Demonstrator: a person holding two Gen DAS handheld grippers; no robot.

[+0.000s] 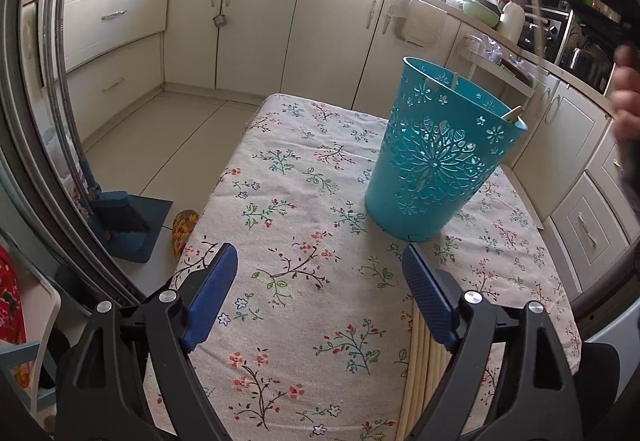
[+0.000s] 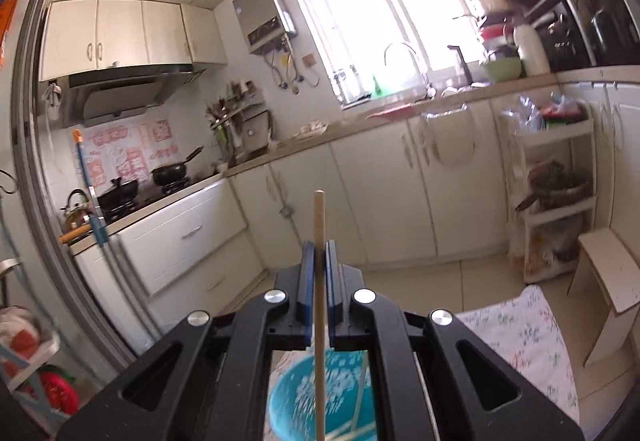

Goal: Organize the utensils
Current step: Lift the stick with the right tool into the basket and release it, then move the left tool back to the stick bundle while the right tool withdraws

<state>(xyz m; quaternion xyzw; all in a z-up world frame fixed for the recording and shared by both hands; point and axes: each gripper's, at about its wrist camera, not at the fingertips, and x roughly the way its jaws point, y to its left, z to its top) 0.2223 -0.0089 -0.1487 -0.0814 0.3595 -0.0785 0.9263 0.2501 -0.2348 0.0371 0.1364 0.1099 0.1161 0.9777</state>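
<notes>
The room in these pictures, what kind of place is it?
Most likely a home kitchen: a range hood above a stove with a black pan, a sink faucet under the window, and cream cabinets.

The lower end of the chopstick [image 2: 319,321] clamped in the right gripper [image 2: 319,257] is cut off by the bottom edge of the right wrist view. Below those tongs, the teal basket [image 2: 288,401] is blurred and largely covered by the gripper's black frame. Ahead and to the right of the left gripper [image 1: 320,261], only the tips of the utensils [image 1: 514,113] inside the basket can be seen. Just behind its right finger, the bamboo mat [image 1: 420,369] is partly hidden. A hand [image 1: 626,97] is cut off at the right edge.
</notes>
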